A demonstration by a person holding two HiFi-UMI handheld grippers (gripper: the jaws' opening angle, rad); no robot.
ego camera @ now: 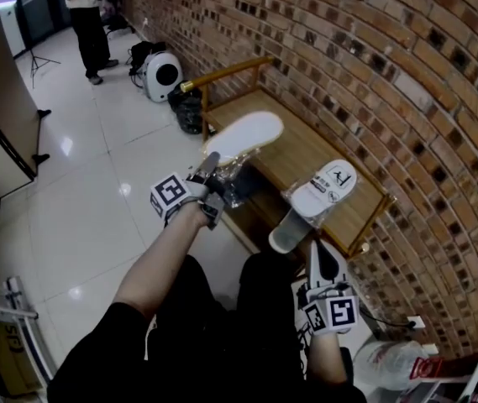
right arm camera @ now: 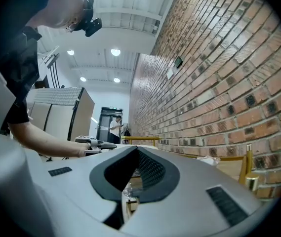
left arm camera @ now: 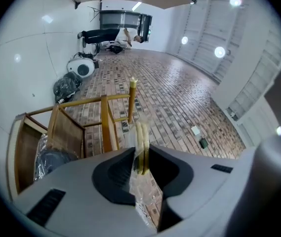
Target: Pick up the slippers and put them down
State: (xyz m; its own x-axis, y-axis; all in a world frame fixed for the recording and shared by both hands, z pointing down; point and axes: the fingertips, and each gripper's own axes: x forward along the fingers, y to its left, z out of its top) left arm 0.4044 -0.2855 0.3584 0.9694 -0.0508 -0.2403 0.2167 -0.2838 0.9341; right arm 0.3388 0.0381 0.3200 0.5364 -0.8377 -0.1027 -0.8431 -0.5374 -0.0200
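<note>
My left gripper (ego camera: 212,164) is shut on the edge of a white slipper (ego camera: 244,136) in clear wrap, held sole-up above the near end of the wooden bench (ego camera: 304,147). In the left gripper view the slipper's cream edge (left arm camera: 141,138) stands pinched between the jaws of that gripper (left arm camera: 141,157). A second white slipper (ego camera: 324,188), also wrapped, lies tilted over the bench's front edge, heel hanging down. My right gripper (ego camera: 315,257) reaches up to its heel side. In the right gripper view the right gripper (right arm camera: 128,202) has its jaws nearly together on a cream edge (right arm camera: 129,207) and some wrap.
A brick wall (ego camera: 373,65) runs behind the bench. A white round appliance (ego camera: 162,75) and a black bag (ego camera: 189,108) sit on the tiled floor beyond the bench's far end. A person (ego camera: 86,19) stands further off. A plastic bag (ego camera: 387,364) lies at the lower right.
</note>
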